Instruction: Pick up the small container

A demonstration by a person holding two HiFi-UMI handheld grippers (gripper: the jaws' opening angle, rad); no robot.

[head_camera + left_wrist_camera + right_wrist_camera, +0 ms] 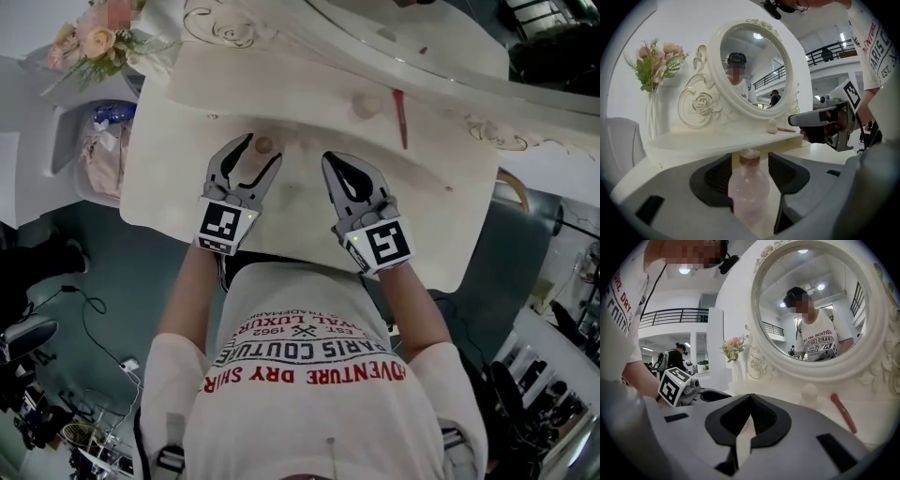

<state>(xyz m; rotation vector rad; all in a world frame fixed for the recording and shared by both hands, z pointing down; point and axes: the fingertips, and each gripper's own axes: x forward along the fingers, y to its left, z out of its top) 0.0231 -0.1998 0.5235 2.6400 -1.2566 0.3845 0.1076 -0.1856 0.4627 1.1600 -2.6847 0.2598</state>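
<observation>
Though wide apart, left gripper [750,161] jaws astride small container [747,194]

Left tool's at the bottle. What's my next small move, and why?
Probably close the left tool gently on the small pink cork-stoppered bottle: it stands upright between the open jaws, pads not pressing it, so nothing is gripped yet.
</observation>
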